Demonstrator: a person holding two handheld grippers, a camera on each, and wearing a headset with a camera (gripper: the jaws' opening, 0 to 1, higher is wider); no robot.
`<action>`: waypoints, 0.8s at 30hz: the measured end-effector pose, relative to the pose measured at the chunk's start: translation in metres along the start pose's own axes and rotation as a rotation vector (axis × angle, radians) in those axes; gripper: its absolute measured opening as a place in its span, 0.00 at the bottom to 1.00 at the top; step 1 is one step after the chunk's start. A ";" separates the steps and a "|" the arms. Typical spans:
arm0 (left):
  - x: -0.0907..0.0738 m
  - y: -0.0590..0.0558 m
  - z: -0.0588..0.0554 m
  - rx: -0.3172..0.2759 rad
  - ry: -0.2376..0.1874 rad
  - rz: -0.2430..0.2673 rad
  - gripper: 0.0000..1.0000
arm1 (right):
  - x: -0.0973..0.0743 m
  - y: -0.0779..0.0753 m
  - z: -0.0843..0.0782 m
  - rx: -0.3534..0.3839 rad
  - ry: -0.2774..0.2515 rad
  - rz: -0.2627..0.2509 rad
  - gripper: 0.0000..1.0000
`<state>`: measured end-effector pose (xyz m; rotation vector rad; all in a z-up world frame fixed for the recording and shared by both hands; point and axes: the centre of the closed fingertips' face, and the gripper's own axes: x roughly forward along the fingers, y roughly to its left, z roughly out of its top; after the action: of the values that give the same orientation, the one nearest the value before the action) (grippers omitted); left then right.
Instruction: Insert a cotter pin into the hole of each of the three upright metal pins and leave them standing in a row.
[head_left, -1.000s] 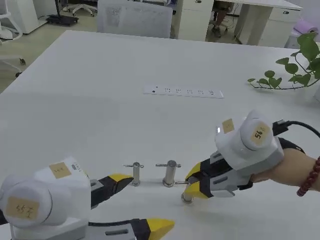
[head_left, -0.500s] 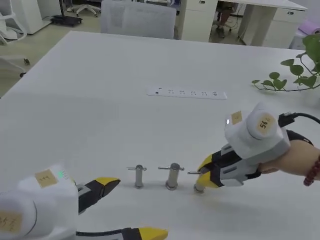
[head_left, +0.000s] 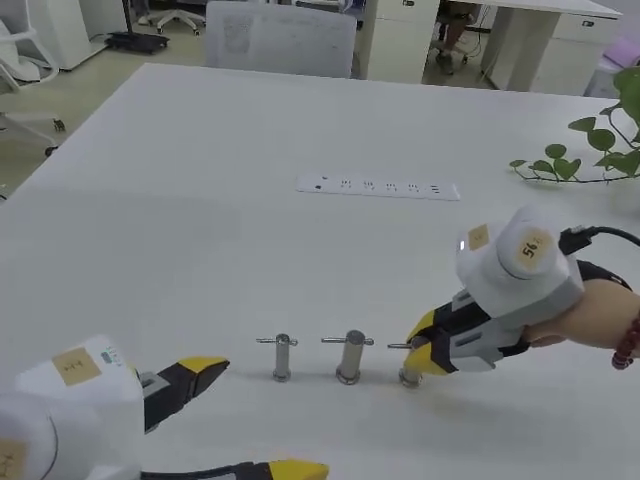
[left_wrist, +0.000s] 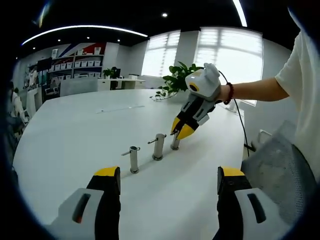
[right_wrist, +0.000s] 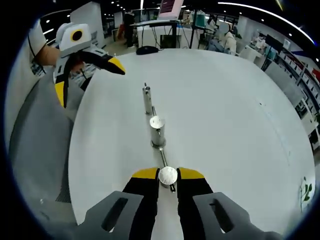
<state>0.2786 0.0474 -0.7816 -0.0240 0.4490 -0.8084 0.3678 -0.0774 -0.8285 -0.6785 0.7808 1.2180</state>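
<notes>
Head view shows a broad white bench (head_left: 200, 200) with a grey chair (head_left: 280, 38) at its far edge and a leafy plant (head_left: 590, 150) at its right side. A white power strip (head_left: 380, 187) lies flat mid-bench, and wide bare surface separates it from the row of pins nearer the person.

The left claw (head_left: 250, 418) hangs low at the near left, jaws spread wide and holding nothing, well apart from the row. The right claw (head_left: 418, 352) reaches in from the right, held by a hand (head_left: 600, 320). Its jaws are narrow and closed against the round head of the right pin (head_left: 410, 375).

The left pin (head_left: 281, 357), middle pin (head_left: 350, 356) and right pin stand upright in a straight line, near one another but not touching. A thin cotter pin (head_left: 398, 346) passes through the right pin and sticks out just left of the yellow jaw tips. The other two pins carry similar crosspieces near their tops.

In the right gripper view the bench edge curves past the left of the row, near the left claw.

A yellow sticker (head_left: 530, 250) on the right claw bears a handwritten number, seemingly 56.
</notes>
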 end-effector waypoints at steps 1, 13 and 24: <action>0.000 0.001 0.000 0.000 0.000 0.001 0.79 | 0.000 -0.001 0.000 0.006 -0.002 0.000 0.14; -0.002 0.004 -0.003 0.004 0.011 0.007 0.79 | 0.000 -0.001 -0.003 0.027 -0.008 0.028 0.14; -0.002 0.005 -0.004 0.009 0.022 0.007 0.78 | 0.002 0.000 -0.007 0.023 -0.022 0.033 0.17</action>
<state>0.2794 0.0529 -0.7856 -0.0054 0.4665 -0.8046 0.3670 -0.0820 -0.8343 -0.6351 0.7895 1.2421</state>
